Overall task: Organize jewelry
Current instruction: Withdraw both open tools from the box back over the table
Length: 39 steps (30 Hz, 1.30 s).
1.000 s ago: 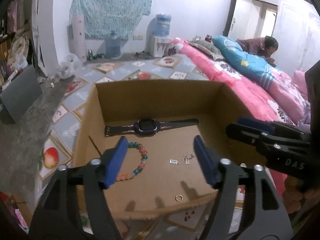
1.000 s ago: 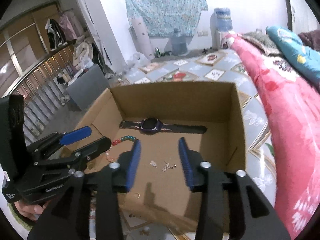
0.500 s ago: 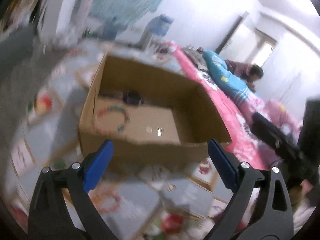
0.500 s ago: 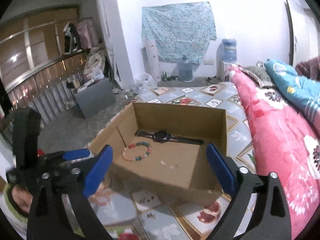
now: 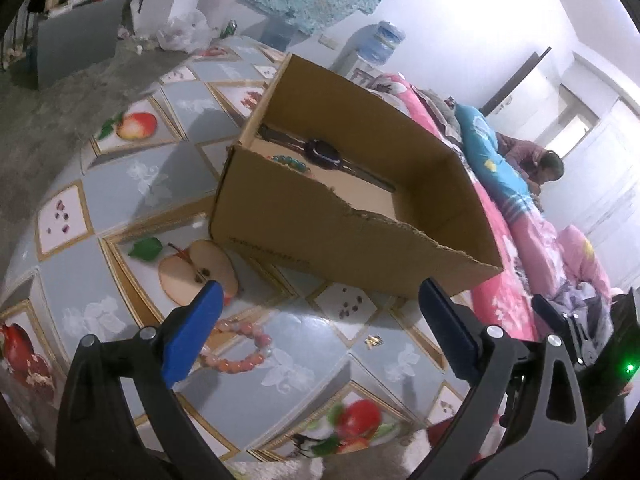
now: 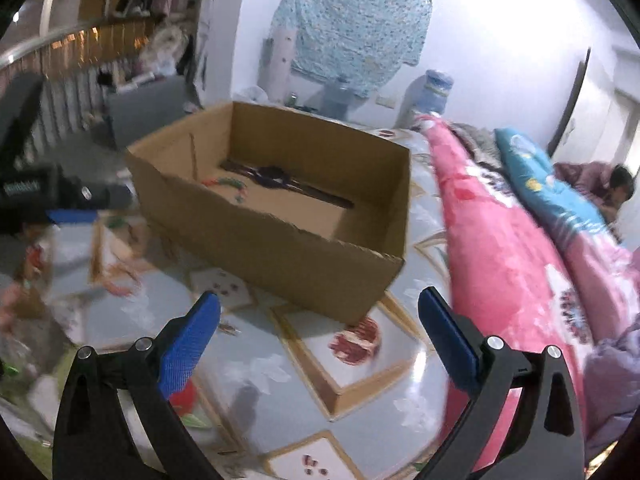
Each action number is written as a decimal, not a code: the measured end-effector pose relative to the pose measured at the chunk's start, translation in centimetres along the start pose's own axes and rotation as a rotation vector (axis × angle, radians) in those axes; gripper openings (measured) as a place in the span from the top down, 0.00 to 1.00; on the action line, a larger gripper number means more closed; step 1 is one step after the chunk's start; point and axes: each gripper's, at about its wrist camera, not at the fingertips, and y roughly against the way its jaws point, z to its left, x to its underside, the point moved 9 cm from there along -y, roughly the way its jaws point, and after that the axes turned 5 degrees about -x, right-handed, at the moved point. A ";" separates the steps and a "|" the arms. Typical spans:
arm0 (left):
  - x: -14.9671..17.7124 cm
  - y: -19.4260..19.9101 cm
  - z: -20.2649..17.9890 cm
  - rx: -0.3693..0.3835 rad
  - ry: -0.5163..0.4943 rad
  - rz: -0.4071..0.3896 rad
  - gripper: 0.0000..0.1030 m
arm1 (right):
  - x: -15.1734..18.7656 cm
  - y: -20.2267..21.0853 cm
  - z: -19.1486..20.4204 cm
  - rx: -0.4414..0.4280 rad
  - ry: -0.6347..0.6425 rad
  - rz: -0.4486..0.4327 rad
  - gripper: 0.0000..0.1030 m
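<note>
Left tool point(image 5: 316, 300) spread wide, nothing between its blue pads; it hangs over the patterned floor mat point(image 5: 132, 176) in front of the cardboard box point(image 5: 320, 236). Right tool point(image 6: 320, 308) also spread wide and empty, in front of the box's near right corner. Inside the box: a dark watch point(image 5: 322, 154) laid flat along the far wall, and a bracelet of green and mixed beads point(image 5: 290, 162) just in front of it. Outside the box, on the mat: a pink bead bracelet point(image 5: 240, 346) partly behind the left tool's left pad, and a small gold piece point(image 5: 374, 341) further right, near the right pad. Pink quilt point(image 6: 500, 248) borders the mat on the right.
</note>
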 end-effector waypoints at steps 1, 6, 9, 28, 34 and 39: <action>-0.1 0.1 0.1 -0.012 -0.010 -0.016 0.08 | 0.1 -0.1 0.1 0.007 0.008 0.004 0.06; -0.9 1.0 0.0 -0.052 -0.053 -0.079 0.08 | 0.4 0.0 0.0 0.007 0.017 -0.019 0.06; -1.3 1.2 -0.1 -0.053 -0.064 -0.090 0.08 | 0.2 0.2 -0.2 -0.045 -0.025 -0.052 0.06; -1.2 0.0 0.3 -0.059 -0.072 -0.073 0.08 | 2.0 -2.4 -0.8 -0.119 -0.121 0.060 0.06; -1.6 0.2 0.0 -0.072 -0.112 -0.102 0.08 | 2.3 -2.4 0.2 -0.164 -0.142 0.062 0.06; -1.6 0.1 -0.2 -0.078 -0.133 -0.106 0.08 | 2.6 -2.6 0.5 -0.165 -0.170 0.070 0.06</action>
